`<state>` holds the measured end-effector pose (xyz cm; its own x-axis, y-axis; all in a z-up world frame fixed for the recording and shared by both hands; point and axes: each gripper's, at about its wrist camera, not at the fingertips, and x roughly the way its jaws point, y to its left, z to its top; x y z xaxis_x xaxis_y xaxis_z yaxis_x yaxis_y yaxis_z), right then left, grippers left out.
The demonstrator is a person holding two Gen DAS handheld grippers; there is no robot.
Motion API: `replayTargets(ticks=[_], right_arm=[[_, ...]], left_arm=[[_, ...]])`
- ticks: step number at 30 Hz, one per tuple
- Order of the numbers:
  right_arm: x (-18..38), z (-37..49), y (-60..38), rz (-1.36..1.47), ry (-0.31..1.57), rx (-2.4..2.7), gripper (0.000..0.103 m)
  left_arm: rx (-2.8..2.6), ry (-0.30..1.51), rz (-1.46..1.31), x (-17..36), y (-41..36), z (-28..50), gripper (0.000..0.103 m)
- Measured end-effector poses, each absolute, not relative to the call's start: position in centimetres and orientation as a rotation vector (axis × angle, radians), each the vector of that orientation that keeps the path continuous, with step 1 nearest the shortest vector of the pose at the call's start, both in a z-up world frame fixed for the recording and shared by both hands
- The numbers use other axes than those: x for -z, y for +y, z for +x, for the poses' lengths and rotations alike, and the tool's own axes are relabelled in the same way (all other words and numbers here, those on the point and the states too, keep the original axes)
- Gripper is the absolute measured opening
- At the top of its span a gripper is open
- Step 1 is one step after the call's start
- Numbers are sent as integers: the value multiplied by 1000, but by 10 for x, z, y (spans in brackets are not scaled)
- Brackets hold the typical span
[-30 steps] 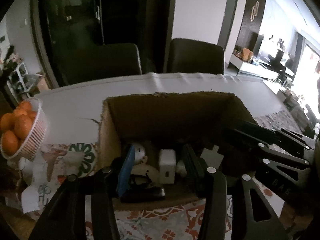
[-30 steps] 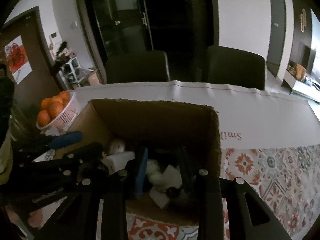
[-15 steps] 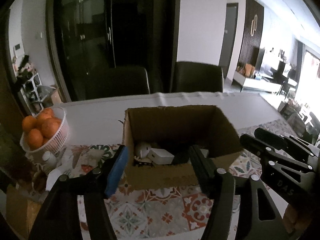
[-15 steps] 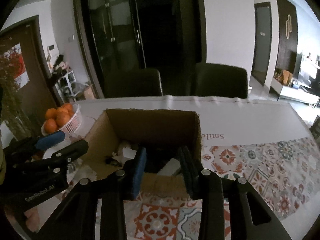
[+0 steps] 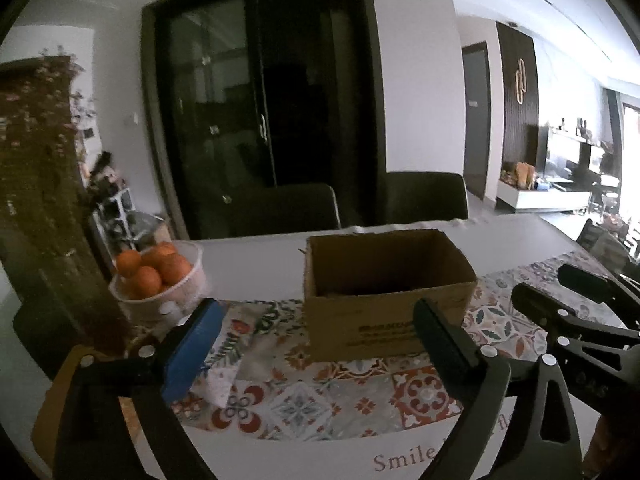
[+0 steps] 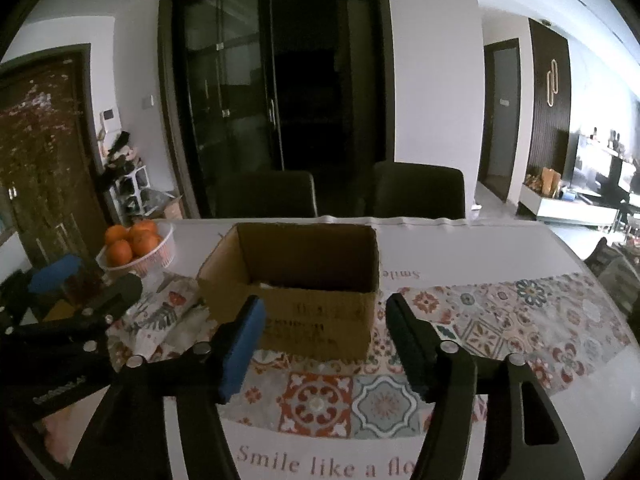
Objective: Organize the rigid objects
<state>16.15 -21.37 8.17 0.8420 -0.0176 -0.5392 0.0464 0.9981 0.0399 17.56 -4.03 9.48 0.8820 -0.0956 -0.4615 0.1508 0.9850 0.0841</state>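
Both tongs have drawn back from the cardboard box [image 6: 296, 292], whose inside they reached into a second ago; I now see it whole, standing on the table [image 6: 480, 248] ahead of them. Left tongs [image 5: 316, 340]: jaws opening, spread wide, nothing between them; the box shows through the gap, well apart from the pads. Right tongs [image 6: 324, 344]: jaws opening, less wide, likewise empty, the box's near wall visible between the fingertips without contact. Box: upright, open-topped, on the patterned tile-print cloth [image 6: 500, 320]; its contents are mostly hidden from this angle. White basket of oranges [image 6: 136, 248]: on the table, left of the box, apart from it. Two dark chairs [image 6: 416, 192] stand behind the table's far edge.
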Motion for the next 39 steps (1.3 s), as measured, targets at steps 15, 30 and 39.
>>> replayTargets(ticks=[15, 30, 39], right_arm=[[-85, 92, -202, 29, 499, 58, 82], [-81, 76, -200, 48, 491, 49, 83], [-79, 73, -197, 43, 491, 44, 83]], left_arm=[[108, 450, 82, -87, -28, 107, 103], [89, 465, 79, -84, -28, 91, 103], [89, 485, 70, -80, -26, 90, 103]])
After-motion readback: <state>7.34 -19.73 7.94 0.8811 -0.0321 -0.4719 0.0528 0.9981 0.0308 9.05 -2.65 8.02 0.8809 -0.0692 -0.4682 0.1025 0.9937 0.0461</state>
